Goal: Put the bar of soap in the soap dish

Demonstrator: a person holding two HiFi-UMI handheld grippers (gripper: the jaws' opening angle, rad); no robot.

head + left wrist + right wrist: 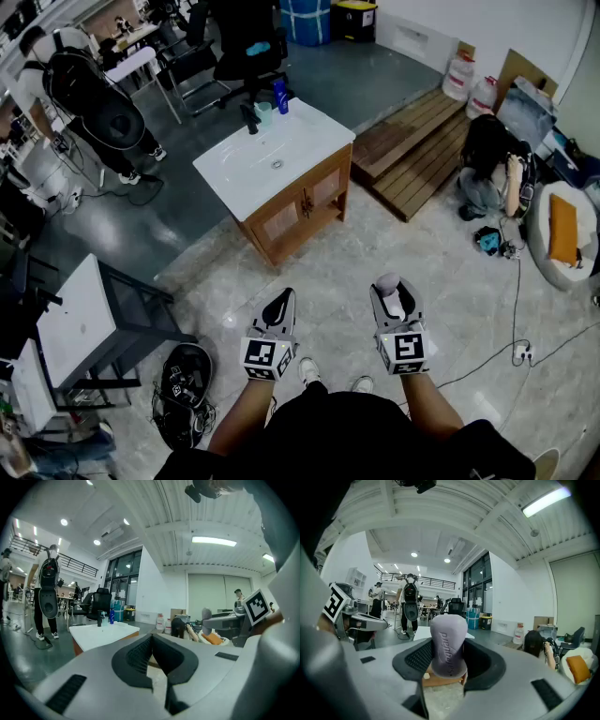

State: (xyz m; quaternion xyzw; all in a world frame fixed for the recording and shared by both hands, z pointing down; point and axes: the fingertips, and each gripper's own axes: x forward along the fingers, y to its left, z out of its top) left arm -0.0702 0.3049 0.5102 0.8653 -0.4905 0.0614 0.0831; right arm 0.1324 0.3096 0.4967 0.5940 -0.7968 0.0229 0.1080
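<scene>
A pale lilac bar of soap (448,644) stands upright between the pads of my right gripper (450,654), which is shut on it. In the head view the same soap (393,299) shows in the right gripper (390,290), held low in front of the person. My left gripper (279,306) hangs beside it with its jaws together and nothing in them; its tips (151,639) meet in the left gripper view. Well ahead stands a white sink top (309,141) on a wooden cabinet (302,204), with a black tap (249,119), a teal cup (263,112) and a blue bottle (280,97). I cannot make out a soap dish.
Marble floor lies between me and the cabinet. A wooden pallet (417,150) and a person sitting on the floor (492,169) are at the right, with cables (516,349) nearby. A white table (80,319) and a dark bag (183,394) are at the left.
</scene>
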